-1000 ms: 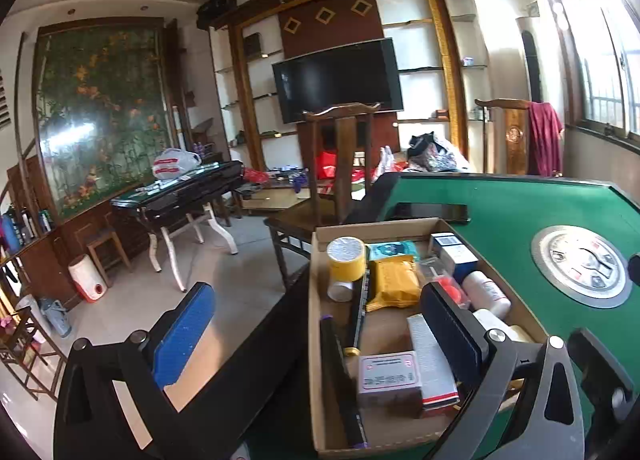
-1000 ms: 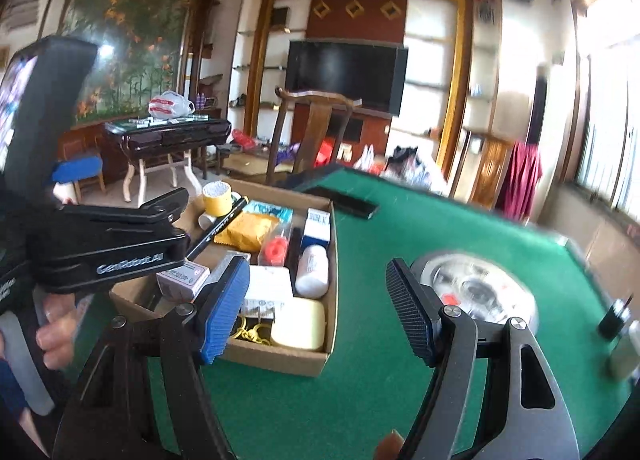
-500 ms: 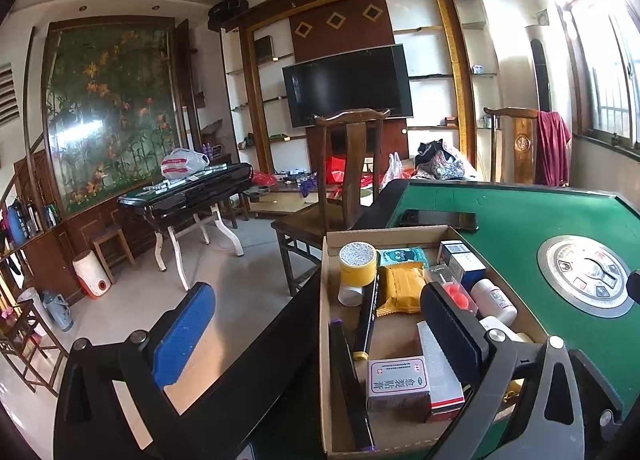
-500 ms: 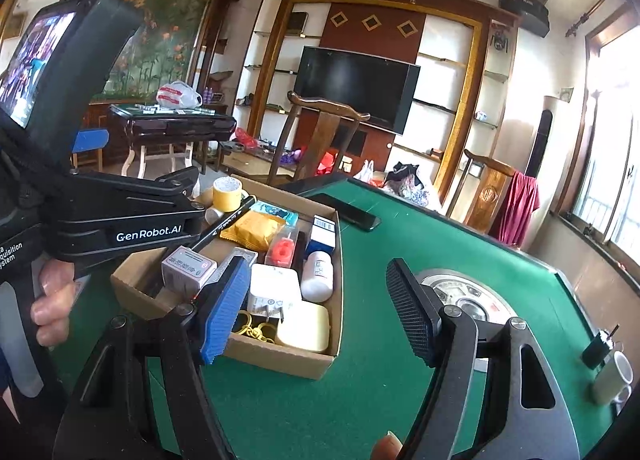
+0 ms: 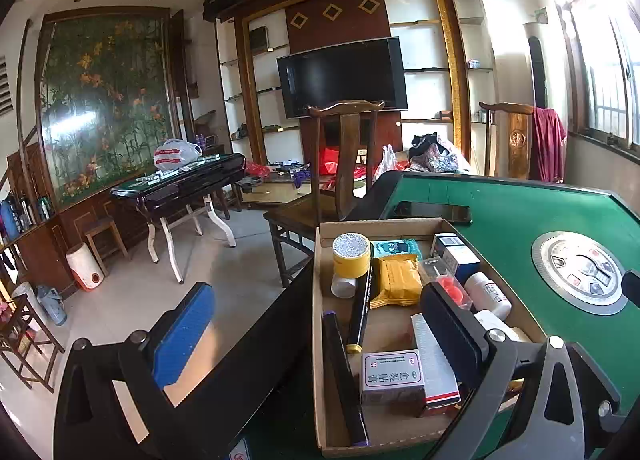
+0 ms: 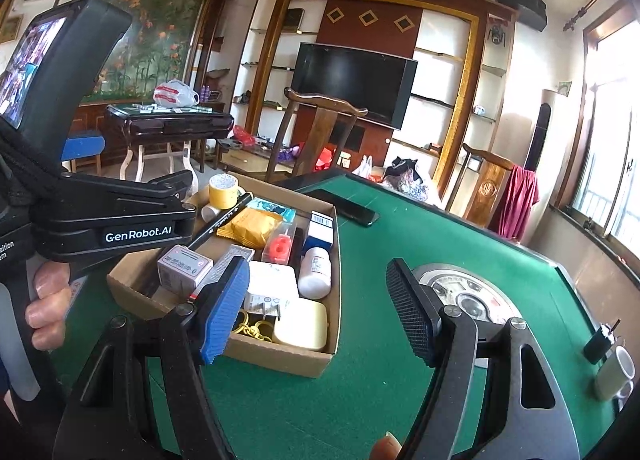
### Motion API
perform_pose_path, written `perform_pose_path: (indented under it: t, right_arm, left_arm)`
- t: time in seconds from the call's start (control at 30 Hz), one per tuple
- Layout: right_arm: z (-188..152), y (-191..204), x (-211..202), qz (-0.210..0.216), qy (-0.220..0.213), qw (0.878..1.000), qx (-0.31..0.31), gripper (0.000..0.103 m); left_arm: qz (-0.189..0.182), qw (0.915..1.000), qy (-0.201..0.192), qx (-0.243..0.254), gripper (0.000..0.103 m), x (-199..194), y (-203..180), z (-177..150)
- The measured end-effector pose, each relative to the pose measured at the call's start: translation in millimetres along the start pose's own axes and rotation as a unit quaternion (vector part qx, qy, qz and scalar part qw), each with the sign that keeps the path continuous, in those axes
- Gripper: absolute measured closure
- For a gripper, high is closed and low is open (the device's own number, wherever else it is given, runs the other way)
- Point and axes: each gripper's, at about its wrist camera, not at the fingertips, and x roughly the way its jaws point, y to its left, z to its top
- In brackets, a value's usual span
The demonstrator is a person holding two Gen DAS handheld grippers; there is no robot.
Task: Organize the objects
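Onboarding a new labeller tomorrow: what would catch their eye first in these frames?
Most likely the open cardboard box crammed with small items at the near-left edge of the green table, a yellow tape roll standing upright in its far corner. Both tools frame the views: the left tool hangs open over the box's left wall, and the right tool is open above the felt beside the box. Behind, a dark TV fills the wall unit.

Bright daylight pours in from the windows to the right of the fingers, washed out white. The big painting far left shows a shiny glare patch. Both pictures are sharp, but edges bend round and corners go black.
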Motion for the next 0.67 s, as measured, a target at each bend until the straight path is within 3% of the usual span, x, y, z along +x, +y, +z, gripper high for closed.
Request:
perform_pose_path:
  t: [0.37,0.53,0.67]
  right_arm:
    - [0.7,-3.4,2.3,-0.003,0.005,1.000,0.009,0.031]
    - [2.8,-2.8,2.4,-0.003,0.007,1.000,0.010,0.031]
    - [3.2,-2.7,4.0,-0.004,0.011,1.000,0.010,0.031]
  left_arm:
    - [-0.017,0.9998,0.009,-0.001,0.000,0.7,-0.6,0.1]
    - [-0.021,0.9993,0.030,0.010,0.000,6.2,-3.6,-3.7]
    - [-0.019,0.9996,0.021,0.009,0.000,2.9,-3.2,-5.7]
